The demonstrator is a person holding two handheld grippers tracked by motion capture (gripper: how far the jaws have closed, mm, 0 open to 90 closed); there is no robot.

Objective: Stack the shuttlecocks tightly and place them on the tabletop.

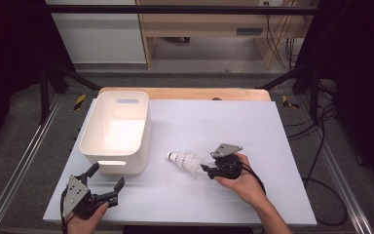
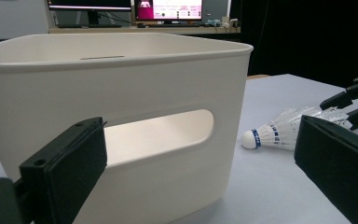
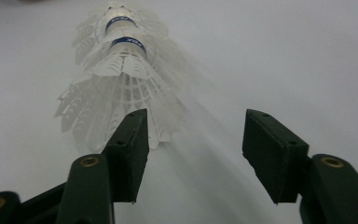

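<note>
A white plastic shuttlecock [image 1: 184,161] with blue bands lies on its side on the white table sheet, cork end pointing toward the bin. My right gripper [image 1: 208,169] sits just behind its skirt with the jaws open. In the right gripper view the shuttlecock's skirt [image 3: 121,79] lies ahead of the left jaw, off to the side of the gap, and no pad presses on it [image 3: 193,149]. My left gripper [image 1: 108,176] rests open near the table's front left, facing the bin's near wall [image 2: 200,158]. Past that wall the shuttlecock [image 2: 284,133] and the right gripper's jaws [image 2: 354,100] also show.
A white rectangular bin [image 1: 90,146] with slot handles stands on the left half of the sheet, close in front of my left gripper [image 2: 121,84]. Bare white sheet [image 1: 233,122] stretches to the right and back. Dark frame posts and cables flank the table.
</note>
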